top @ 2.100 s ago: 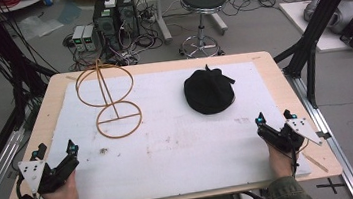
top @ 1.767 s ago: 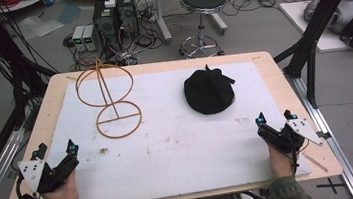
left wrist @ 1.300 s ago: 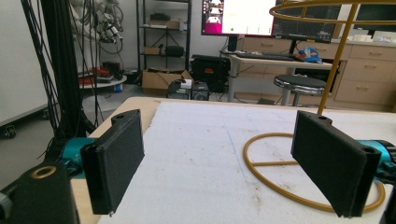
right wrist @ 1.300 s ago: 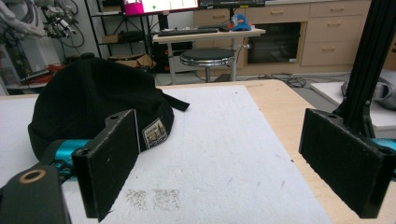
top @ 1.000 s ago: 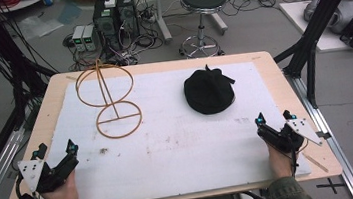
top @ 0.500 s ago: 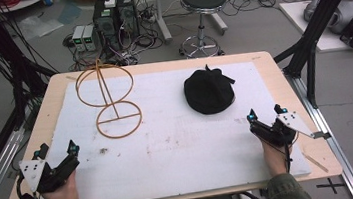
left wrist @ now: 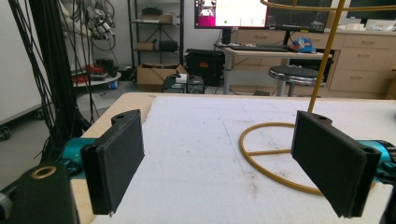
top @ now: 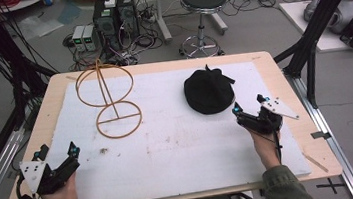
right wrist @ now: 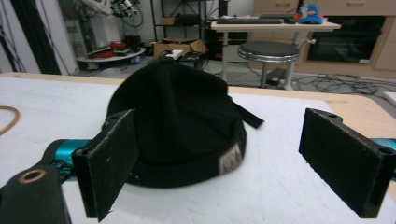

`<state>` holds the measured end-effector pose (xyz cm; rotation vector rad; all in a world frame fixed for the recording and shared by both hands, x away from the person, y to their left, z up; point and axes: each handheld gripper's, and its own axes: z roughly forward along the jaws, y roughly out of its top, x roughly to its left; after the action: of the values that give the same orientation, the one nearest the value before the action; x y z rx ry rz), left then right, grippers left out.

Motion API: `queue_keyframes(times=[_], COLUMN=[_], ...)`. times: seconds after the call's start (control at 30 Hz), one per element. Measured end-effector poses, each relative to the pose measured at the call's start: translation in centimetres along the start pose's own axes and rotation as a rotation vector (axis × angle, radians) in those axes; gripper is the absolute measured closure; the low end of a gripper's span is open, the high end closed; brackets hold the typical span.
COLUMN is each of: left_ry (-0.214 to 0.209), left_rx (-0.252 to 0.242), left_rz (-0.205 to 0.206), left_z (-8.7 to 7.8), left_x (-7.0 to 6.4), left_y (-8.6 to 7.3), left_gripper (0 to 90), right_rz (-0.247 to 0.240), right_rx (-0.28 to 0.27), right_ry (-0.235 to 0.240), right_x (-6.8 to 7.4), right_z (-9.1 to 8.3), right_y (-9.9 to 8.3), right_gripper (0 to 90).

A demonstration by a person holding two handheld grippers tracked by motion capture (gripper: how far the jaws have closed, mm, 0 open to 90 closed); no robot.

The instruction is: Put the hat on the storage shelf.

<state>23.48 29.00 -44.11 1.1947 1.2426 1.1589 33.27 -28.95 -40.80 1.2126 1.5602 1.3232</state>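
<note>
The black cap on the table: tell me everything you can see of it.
The black cap is a soft, rounded fabric cap, lying crown up on the white foam mat, toward the table's far right. A small pale patch sits on its lower band, and a black strap sticks out at one side. Nothing grips it: the right gripper is just short of it, jaws open and facing it, not touching.
</note>
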Motion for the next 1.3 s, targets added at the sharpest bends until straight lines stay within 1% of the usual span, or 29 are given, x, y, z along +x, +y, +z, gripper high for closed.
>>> queue_keyframes(times=[0.07, 0.13, 0.4, 0.57, 0.6, 0.63, 0.67, 0.73, 0.77, 0.8, 0.83, 0.87, 0.97, 1.0, 1.03, 1.2, 1.27, 1.3], left_ry=[-0.002, -0.008, -0.018, -0.02, -0.02, -0.02, -0.018, -0.019, -0.019, -0.021, -0.022, -0.023, -0.023, -0.022, -0.022, -0.023, -0.024, -0.025], left_rx=[0.0, 0.0, 0.005, 0.003, 0.002, 0.002, 0.002, 0.002, 0.004, 0.004, 0.003, 0.004, 0.002, 0.003, 0.002, 0.002, 0.003, 0.003], left_rz=[-0.004, -0.004, -0.015, -0.022, -0.021, -0.02, -0.022, -0.026, -0.026, -0.025, -0.025, -0.022, -0.016, -0.014, -0.015, -0.016, -0.017, -0.016], left_z=[0.1, 0.3, 1.0, 1.2, 1.1, 1.1, 1.1, 1.1, 1.1, 1.1, 1.1, 1.0, 1.0, 1.0, 0.9, 1.0, 1.0, 1.0], left_x=[-0.1, -0.2, -0.5, -0.6, -0.5, -0.5, -0.5, -0.5, -0.5, -0.5, -0.5, -0.5, -0.5, -0.5, -0.5, -0.5, -0.6, -0.6], left_y=[0.0, 0.0, 0.0, 0.0, 0.0, 0.0, 0.0, 0.0, 0.0, 0.0, 0.0, 0.0, 0.0, 0.0, 0.0, 0.0, 0.0, 0.0], left_gripper=[17.4, 17.4, 17.4, 17.4, 17.4, 17.4, 17.4, 17.4, 17.4, 17.4, 17.4, 17.4, 17.4, 17.4, 17.4, 17.4, 17.4, 17.4], right_rz=[0.006, 0.011, -0.001, -0.011, -0.011, -0.017, -0.028, -0.034, -0.028, -0.028, -0.025, -0.025, -0.041, -0.044, -0.052, -0.069, -0.099, -0.123], right_rx=[0.014, 0.023, 0.036, 0.076, 0.076, 0.082, 0.102, 0.1, 0.125, 0.125, 0.153, 0.153, 0.177, 0.176, 0.188, 0.21, 0.248, 0.278], right_ry=[0.009, 0.011, 0.031, 0.057, 0.057, 0.061, 0.07, 0.075, 0.092, 0.092, 0.1, 0.1, 0.103, 0.102, 0.103, 0.104, 0.073, 0.065], right_x=[0.1, 0.2, 0.7, 1.0, 1.0, 1.0, 1.2, 1.2, 1.3, 1.3, 1.4, 1.4, 1.6, 1.8, 1.9, 2.1, 2.3, 2.3], right_z=[1.0, 1.5, 2.5, 3.8, 3.8, 4.0, 4.5, 4.7, 5.3, 5.3, 5.8, 5.8, 6.5, 6.6, 7.0, 7.7, 8.2, 8.9], right_y=[0.7, 1.1, 2.2, 2.9, 2.9, 3.0, 3.4, 3.5, 3.7, 3.7, 3.8, 3.8, 4.0, 4.0, 4.1, 3.9, 3.9, 3.8], right_gripper=[11.5, 11.5, 11.5, 11.5, 11.5, 11.5, 11.5, 11.5, 11.5, 11.5, 11.5, 11.5, 11.6, 11.5, 11.5, 11.5, 11.6, 11.5])
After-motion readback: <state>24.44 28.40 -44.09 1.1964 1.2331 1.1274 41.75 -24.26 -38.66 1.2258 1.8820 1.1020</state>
